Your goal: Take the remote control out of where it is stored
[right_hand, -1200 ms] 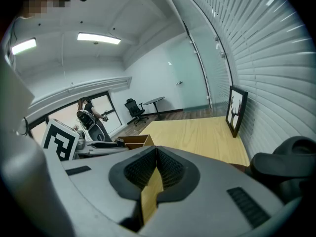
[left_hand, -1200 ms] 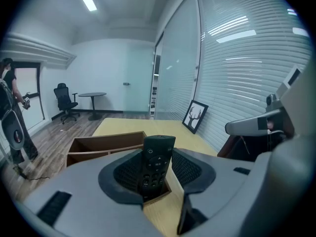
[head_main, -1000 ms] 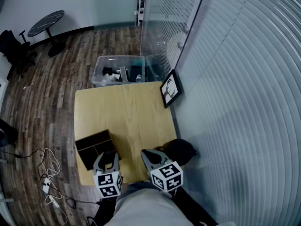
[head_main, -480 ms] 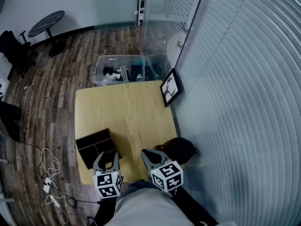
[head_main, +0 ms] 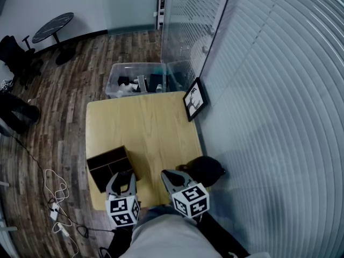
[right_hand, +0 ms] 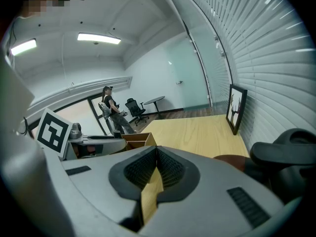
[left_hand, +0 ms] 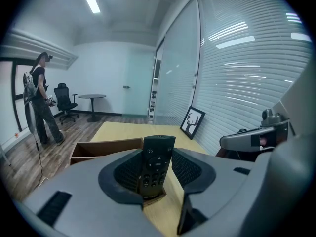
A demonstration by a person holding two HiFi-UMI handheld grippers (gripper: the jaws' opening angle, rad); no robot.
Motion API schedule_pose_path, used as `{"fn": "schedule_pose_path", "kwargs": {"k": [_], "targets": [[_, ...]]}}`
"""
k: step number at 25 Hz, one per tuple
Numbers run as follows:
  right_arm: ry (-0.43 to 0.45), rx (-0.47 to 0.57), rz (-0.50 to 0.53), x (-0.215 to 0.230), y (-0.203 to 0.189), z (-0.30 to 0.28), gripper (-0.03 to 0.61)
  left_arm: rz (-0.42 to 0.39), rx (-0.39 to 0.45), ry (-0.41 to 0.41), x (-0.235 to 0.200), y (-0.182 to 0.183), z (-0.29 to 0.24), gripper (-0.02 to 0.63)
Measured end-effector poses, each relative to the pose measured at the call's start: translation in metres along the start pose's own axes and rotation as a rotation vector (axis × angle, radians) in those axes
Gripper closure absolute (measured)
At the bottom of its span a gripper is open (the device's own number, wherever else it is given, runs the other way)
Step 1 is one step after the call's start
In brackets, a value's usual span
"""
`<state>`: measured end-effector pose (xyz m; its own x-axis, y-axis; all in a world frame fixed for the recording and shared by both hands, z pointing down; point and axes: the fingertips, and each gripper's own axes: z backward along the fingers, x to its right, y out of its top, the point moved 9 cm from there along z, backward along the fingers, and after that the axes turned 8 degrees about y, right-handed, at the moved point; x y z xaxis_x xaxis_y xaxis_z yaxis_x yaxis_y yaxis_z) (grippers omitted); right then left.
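Note:
A black remote control stands upright between the dark pads of my left gripper, which is shut on it. Behind it lies the open brown wooden box with compartments, at the near left corner of the table. In the head view the left gripper hangs over the box's near right edge, and the remote is mostly hidden there. Beside it, my right gripper is shut with nothing in it; its pads meet in the right gripper view.
A framed deer picture leans on the blinds at the table's right edge. A black rounded object sits at the near right corner. A clear plastic bin stands beyond the table. Cables lie on the floor; a person walks at the left.
Both grippers and the remote have stayed where they were. A person's legs have come further into the head view at the left edge.

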<state>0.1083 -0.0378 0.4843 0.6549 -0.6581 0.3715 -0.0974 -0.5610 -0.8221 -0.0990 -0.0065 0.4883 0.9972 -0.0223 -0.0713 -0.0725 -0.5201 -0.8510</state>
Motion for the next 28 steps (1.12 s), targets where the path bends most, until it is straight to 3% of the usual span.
{"fn": "schedule_pose_path", "kwargs": {"k": [22, 28], "targets": [[0.006, -0.011, -0.003, -0.001, -0.002, -0.001, 0.574, 0.021, 0.021, -0.004, -0.003, 0.008, 0.007, 0.426], [0.009, -0.016, -0.004, -0.002, -0.004, -0.004, 0.574, 0.065, 0.026, -0.017, -0.006, 0.011, 0.008, 0.426]]}}
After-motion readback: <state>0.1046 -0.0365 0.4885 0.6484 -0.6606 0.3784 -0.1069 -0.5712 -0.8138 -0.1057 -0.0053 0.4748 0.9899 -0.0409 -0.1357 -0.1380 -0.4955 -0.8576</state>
